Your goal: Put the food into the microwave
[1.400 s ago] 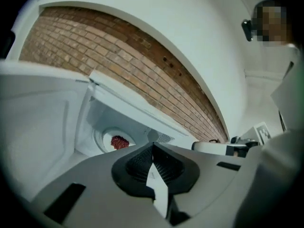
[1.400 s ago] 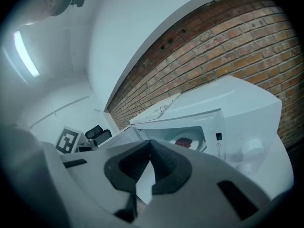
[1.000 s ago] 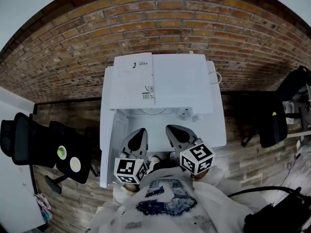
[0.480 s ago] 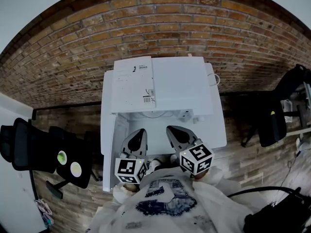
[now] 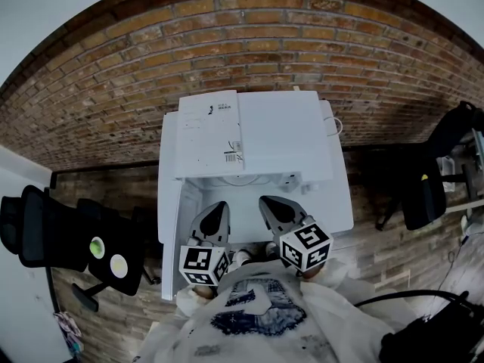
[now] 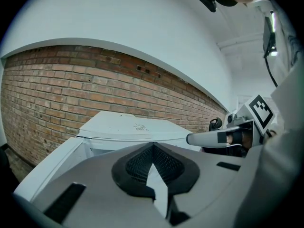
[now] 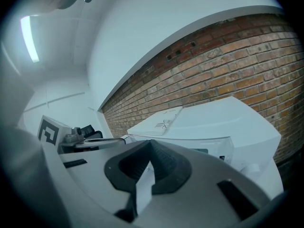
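Nearest the camera, the person's white top (image 5: 257, 316) is seen, and just above it the two marker cubes are held side by side, left (image 5: 203, 265) and right (image 5: 306, 246). The left gripper (image 5: 218, 207) is pointed forward over the white surface; in its own view (image 6: 152, 146) the jaws are shown brought together, tips meeting, nothing clamped. The right gripper (image 5: 268, 201) is held just beside it, and its own view (image 7: 151, 144) shows the same: jaws closed on each other, nothing pinched. Each tool is caught at the edge of the other's camera, the right one (image 6: 204, 138) from the left, the left one (image 7: 95, 141) from the right.

Just beyond the tips, the microwave (image 5: 280, 134) is found on a white table (image 5: 339, 206), its door (image 5: 170, 225) swung open at the left and its cavity (image 5: 242, 178) exposed toward both grippers. A printed sheet (image 5: 212, 127) is laid on its top. Behind it the brick wall (image 5: 249, 44) is seen, with black chairs well off to the left (image 5: 45, 225) and right (image 5: 431, 187)
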### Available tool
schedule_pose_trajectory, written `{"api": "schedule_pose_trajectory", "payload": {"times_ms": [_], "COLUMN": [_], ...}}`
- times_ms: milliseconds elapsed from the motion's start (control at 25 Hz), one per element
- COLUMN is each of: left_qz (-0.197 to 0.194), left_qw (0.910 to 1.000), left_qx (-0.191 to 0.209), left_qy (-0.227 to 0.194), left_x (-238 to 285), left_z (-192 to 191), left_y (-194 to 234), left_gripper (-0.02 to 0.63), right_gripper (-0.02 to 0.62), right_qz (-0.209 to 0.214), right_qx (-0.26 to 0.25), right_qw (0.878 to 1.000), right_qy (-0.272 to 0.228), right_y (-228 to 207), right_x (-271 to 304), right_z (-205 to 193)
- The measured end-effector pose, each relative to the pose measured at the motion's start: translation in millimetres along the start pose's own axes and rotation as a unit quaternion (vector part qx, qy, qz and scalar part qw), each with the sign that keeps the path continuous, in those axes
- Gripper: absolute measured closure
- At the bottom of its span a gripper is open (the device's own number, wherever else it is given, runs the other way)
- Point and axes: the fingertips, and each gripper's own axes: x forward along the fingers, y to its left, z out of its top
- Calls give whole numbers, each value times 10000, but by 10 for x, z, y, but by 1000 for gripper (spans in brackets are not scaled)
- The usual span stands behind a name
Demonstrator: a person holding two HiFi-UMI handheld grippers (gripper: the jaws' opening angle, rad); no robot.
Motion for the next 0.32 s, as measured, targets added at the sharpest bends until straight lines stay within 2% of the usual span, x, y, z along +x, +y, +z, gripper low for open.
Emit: {"api": "schedule_pose_trajectory", "payload": {"times_ms": [320], "left_qz": [-16], "left_qw": [10000], "left_qx": [20], "left_qy": [14], "left_x": [-14], "left_z": [4], "left_y": [-18], "left_gripper": [598], "right_gripper": [583], "right_qz": [-11], "right_qx": [5], "right_qw": [10000], "right_qy": [24], "right_y": [6], "right_x": [-14], "right_z": [-10]}}
